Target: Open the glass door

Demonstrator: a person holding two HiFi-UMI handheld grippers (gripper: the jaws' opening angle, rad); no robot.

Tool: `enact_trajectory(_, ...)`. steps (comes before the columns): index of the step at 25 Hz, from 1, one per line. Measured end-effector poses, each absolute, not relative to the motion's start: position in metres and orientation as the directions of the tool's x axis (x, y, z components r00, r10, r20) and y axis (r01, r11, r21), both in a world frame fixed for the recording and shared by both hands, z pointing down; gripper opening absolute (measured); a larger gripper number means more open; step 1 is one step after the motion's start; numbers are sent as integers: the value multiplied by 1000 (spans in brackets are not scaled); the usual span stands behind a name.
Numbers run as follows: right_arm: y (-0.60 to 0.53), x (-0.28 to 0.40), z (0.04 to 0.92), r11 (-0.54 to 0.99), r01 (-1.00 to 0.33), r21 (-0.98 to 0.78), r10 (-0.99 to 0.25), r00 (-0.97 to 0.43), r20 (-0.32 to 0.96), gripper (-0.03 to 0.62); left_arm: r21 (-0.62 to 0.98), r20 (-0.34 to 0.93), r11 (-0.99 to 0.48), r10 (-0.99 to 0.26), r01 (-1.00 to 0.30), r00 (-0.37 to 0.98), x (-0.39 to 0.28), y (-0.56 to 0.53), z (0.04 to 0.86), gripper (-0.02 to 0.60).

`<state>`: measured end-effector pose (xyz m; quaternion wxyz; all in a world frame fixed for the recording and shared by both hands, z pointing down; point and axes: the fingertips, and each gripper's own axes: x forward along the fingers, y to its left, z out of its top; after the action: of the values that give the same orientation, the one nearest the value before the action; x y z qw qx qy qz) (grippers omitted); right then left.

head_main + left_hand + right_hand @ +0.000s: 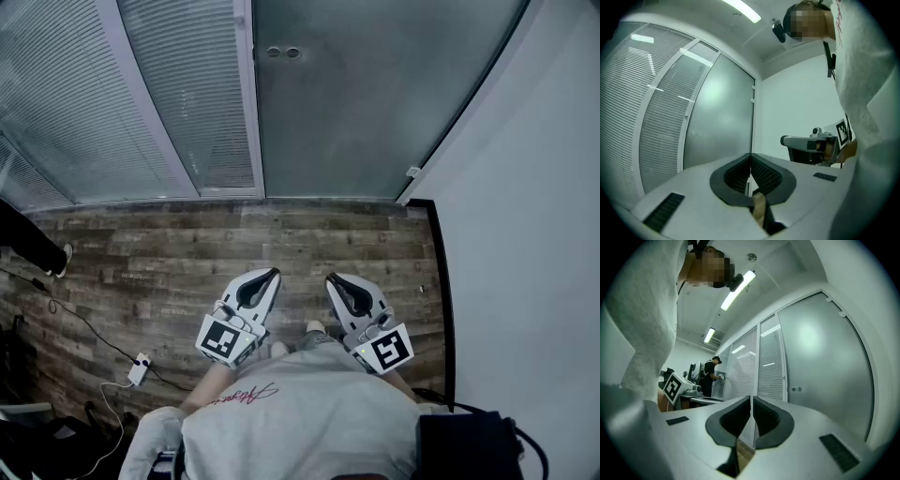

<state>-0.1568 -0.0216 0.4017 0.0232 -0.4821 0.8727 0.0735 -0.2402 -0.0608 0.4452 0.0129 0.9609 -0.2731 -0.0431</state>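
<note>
Door: the glass door (375,103) looks fully shut to us. The frosted panel sits flush in its frame, straight ahead of both sets of fingers and well apart from them.
Lock bits: there are two small round fittings (283,53) on the door's edge, ahead of the left fingers and off to the left of the right ones. We can't tell if they're a lock or a knob, and we don't see a proper handle anywhere.
Left gripper: the left gripper (272,274) is held level in front of the body. Its fingers (736,176) are pressed together with nothing between them.
Right gripper: the right gripper (333,279) is just beside the left one and aimed at the door too. Its fingers (768,420) are together as well, and empty.
Around: blinds (94,94) are ahead-left of the fingers, a white wall (525,234) is to their right, and the wooden floor (187,253) runs under them.
Done so far: nothing, in our view. No contact with the door yet.
Left to do: pretty much everything, we reckon. We have to close the gap, find what to grab or push near those fittings, then swing or slide the door open.
</note>
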Motion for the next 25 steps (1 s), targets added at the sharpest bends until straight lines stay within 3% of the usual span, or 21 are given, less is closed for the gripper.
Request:
enact_trajectory(5, -21, -163, 403, 526, -842, 120, -835, -538, -111, 29, 109, -64, -845, -532, -524, 844, -242, -60, 435, 17)
enact_trajectory(25, -47, -171, 401, 498, -866, 35, -858, -498, -126, 31, 81, -32, -853, -520, -516, 854, -258, -81, 449, 17)
